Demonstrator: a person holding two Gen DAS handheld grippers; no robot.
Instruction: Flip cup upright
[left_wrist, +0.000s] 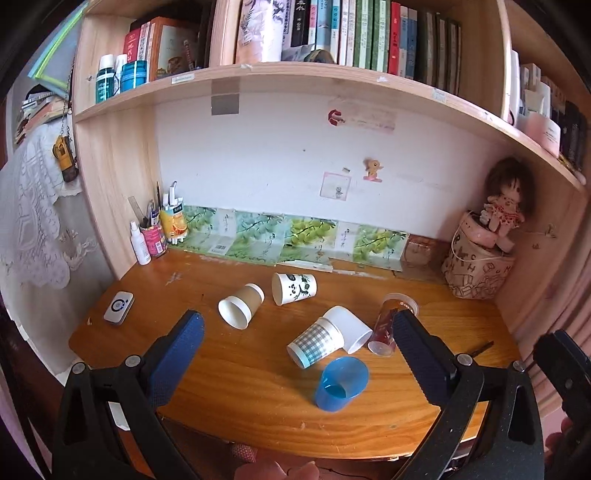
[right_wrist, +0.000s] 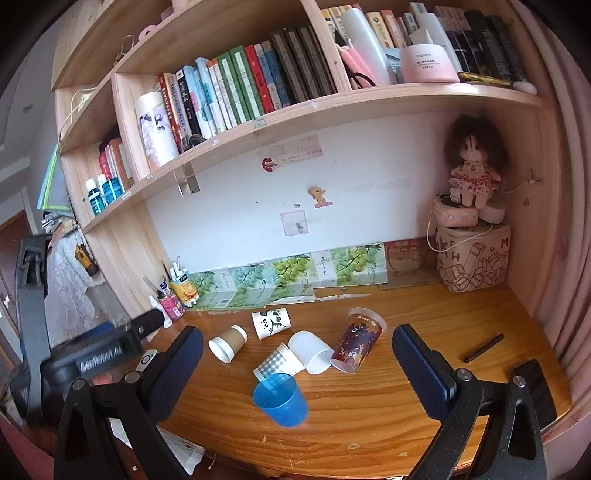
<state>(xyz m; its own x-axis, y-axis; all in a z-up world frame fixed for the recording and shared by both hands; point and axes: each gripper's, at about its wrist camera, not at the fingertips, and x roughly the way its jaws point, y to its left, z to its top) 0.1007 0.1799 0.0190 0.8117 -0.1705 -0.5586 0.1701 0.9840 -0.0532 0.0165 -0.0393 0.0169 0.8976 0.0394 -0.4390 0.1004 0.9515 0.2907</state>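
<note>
Cups toppled across wooden worktop (left_wrist: 236, 387): blue cup (left_wrist: 341, 382) nearest, on its side, mouth toward left gripper (left_wrist: 295, 336); checked cup (left_wrist: 314, 343), white cup (left_wrist: 351, 328), printed tumbler (left_wrist: 388, 325), brown-sleeved cup (left_wrist: 242, 304) and panda cup (left_wrist: 294, 288) behind. Left gripper and right gripper (right_wrist: 297, 354) both hovering short of the pile, jaws spread wide, grasping nothing. Blue cup likely light, thin-walled plastic, smooth and prone to roll or squash; best pinched gently across the wall near the stiffer rim.

Soft daylight; heavy fisheye bending, dark vignetted corners, sharp centre
</note>
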